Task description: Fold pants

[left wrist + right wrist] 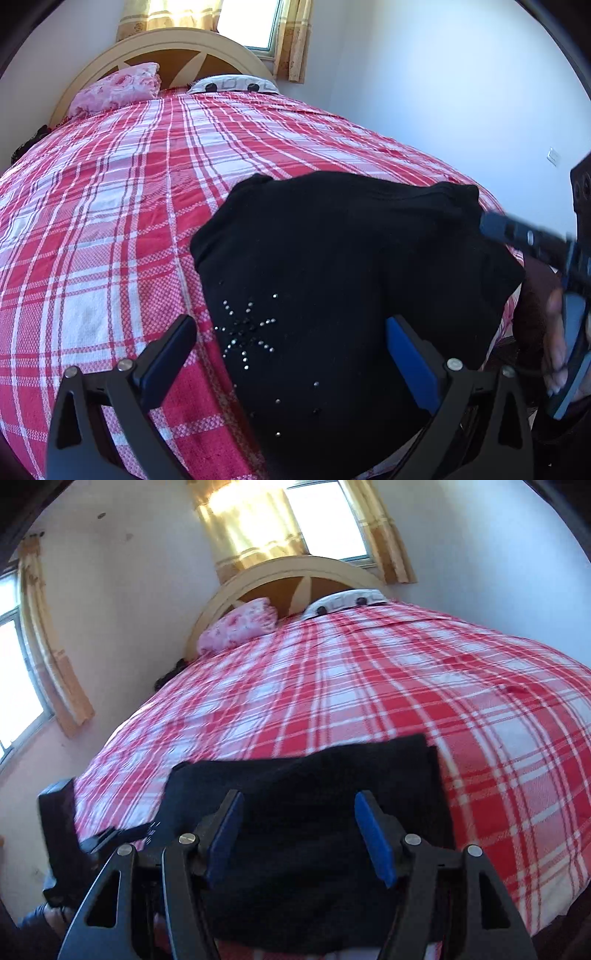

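The black pants (351, 258) lie folded into a compact bundle on the red plaid bedspread (110, 221), near the bed's front edge. A star of small rhinestones (247, 332) shows on the top layer. My left gripper (291, 350) is open just above the bundle's near left corner, one finger over the bedspread and the other over the cloth. My right gripper (299, 830) is open too and hovers over the pants (314, 786), with nothing pinched between its blue pads. The right gripper's finger (517, 236) reaches in blurred over the pants' far right corner.
A pink pillow (118, 88) and a white patterned pillow (236, 83) rest against the cream headboard (177, 40). Curtained windows (325, 517) sit behind it, and a white wall runs along the right. The person's hand (554, 332) holds the right tool.
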Demonstrator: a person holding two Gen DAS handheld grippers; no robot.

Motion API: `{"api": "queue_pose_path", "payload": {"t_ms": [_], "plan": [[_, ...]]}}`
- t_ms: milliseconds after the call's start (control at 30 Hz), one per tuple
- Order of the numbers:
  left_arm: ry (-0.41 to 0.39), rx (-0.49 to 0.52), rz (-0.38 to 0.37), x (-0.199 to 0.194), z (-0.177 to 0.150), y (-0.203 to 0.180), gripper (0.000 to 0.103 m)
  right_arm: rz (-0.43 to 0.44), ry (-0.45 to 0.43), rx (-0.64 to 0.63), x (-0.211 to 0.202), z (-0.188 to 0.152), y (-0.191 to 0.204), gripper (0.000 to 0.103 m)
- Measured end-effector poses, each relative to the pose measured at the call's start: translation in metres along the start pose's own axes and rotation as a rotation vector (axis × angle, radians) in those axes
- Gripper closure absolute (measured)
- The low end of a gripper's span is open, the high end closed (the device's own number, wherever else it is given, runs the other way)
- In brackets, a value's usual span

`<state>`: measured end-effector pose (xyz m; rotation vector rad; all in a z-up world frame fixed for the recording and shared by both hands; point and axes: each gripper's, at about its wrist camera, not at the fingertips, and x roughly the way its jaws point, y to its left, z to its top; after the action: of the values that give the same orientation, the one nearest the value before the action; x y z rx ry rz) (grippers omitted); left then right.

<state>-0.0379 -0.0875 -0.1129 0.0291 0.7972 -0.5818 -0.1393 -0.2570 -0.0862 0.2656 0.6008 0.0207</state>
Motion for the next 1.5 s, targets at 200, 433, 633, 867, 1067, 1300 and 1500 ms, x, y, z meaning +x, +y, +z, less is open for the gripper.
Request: {"api": "queue_pose_path", "payload": {"t_ms": [200, 433, 633, 867, 1067, 1300, 1500], "plan": [[0.009, -0.004, 0.001, 0.0, -0.002, 0.002, 0.0, -0.073, 0.121, -0.133, 0.028, -0.029, 0.014, 0.039], [-0.003, -0.01, 0.002, -0.006, -0.007, 0.007, 0.0, -0.06, 0.173, -0.111, 0.021, -0.017, 0.018, 0.036], [-0.027, 0.006, 0.024, -0.014, -0.019, 0.012, 0.0, 0.015, 0.145, -0.177, -0.004, 0.006, 0.047, 0.036], [-0.066, -0.033, 0.013, -0.025, -0.027, 0.019, 0.0, 0.153, 0.194, -0.185, 0.013, 0.062, 0.085, 0.036], [-0.05, -0.057, -0.002, -0.018, -0.031, 0.026, 0.0, 0.19, 0.376, -0.151, 0.093, 0.108, 0.102, 0.036], [-0.068, -0.036, -0.006, -0.019, -0.035, 0.025, 0.0, 0.209, 0.617, -0.319, 0.163, 0.105, 0.145, 0.04], [-0.075, -0.025, -0.01, -0.018, -0.036, 0.025, 0.0, 0.175, 0.848, -0.548, 0.197, 0.078, 0.18, 0.054]]}}
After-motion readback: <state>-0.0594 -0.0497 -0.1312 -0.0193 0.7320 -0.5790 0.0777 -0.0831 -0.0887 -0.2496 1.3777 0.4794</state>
